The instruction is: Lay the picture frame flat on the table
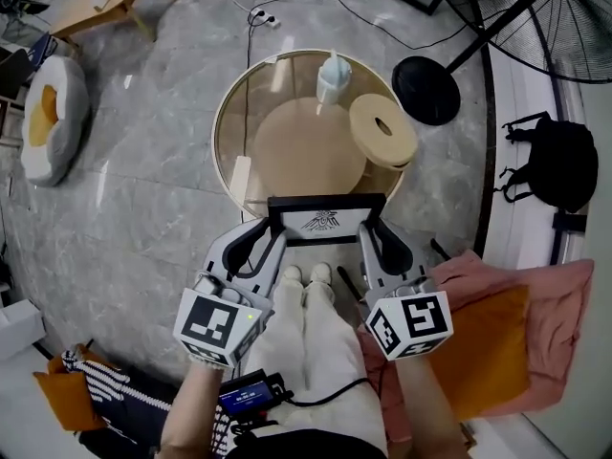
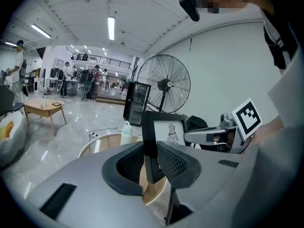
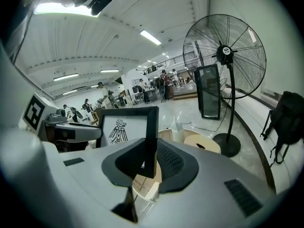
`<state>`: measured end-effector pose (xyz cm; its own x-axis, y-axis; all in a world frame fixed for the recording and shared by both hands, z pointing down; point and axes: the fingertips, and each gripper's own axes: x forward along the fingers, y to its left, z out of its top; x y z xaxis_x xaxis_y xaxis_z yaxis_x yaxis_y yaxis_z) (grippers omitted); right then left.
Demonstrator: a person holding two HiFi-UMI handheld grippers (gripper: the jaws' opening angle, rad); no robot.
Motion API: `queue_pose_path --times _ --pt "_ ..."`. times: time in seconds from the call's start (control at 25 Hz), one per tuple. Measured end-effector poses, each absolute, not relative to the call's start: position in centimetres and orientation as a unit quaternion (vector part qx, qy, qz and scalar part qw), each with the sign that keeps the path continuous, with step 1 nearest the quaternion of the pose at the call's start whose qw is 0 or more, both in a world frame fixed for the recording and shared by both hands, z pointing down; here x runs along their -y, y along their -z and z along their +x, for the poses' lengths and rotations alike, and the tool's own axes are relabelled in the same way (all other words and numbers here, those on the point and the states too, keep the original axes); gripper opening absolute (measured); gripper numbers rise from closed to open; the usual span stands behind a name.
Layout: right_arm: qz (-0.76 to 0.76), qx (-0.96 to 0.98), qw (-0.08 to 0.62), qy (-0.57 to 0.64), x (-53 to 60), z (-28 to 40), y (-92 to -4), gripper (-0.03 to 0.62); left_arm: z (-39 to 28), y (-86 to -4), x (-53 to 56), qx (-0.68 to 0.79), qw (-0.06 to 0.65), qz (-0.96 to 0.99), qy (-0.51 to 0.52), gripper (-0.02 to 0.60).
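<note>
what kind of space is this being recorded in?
Probably a big open workshop or lab hall: vaulted white ceiling with strip lights, tall black pedestal fan, people around benches far back.

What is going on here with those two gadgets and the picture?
A person holds a gripper in each hand. The left gripper is clamped on one side of a black picture frame, and the right gripper on the other side. The frame is upright at the near edge of a round glass table, not yet laid flat. A bottle and a pale disc with a hole sit farther back on the table.
</note>
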<state>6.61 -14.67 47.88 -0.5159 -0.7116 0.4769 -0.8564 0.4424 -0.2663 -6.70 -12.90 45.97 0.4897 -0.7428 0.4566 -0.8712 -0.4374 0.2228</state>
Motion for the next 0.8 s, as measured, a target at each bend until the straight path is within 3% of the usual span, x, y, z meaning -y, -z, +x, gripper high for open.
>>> queue_pose_path --times 0.8 --pt "0.446 0.808 0.228 -0.312 16.2 4.8 -67.8 0.091 -8.6 -66.3 14.4 0.479 0.326 0.791 -0.197 0.095"
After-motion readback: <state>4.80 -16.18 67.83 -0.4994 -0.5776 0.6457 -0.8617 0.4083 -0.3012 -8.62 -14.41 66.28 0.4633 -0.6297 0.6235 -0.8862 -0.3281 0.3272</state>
